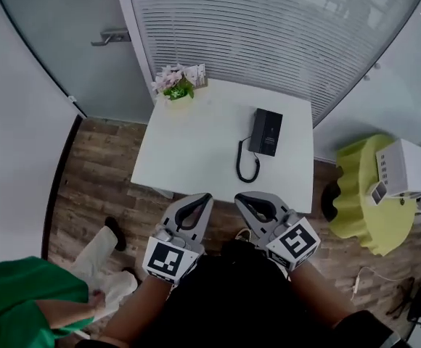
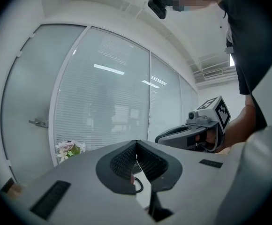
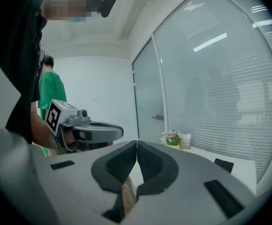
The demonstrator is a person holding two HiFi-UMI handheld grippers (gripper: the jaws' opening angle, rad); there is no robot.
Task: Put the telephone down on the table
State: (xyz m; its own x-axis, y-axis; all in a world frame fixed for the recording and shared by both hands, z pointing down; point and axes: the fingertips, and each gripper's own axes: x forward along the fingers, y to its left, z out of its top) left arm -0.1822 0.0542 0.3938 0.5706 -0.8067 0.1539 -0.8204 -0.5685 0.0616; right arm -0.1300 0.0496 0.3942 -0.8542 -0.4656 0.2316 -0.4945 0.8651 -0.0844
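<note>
"Starting with the largest items, what do you record?"

"Glass wall with blinds at the back, wood floor below, one white bench between. A yellow stool carrying a white box stands right of the bench. A person in green is at lower left."

"Where is the phone?"

"Phone lies flat on the bench, toward its far right side. The cord curls from it toward the near edge. Flowers stand at the far left corner, well apart from it."

"And the grippers?"

"Left gripper and right gripper sit side by side just short of the near edge, pointing at the bench. Each gripper view shows its fingers pressed together with nothing between them. Neither touches the phone."

"Which step is in hand?"

"In my judgement, no carrying step. The phone is down on the bench already, so the task reads as met, or the hands are only at the ready. Any further move calls for a reach forward and right, with the fingers parted first. The cord could drag and wants minding."

"Any writing?"

"None legible. The cubes bear black-and-white square markers, no letters. Print on the box is too small to read, and no brand shows on the phone."
</note>
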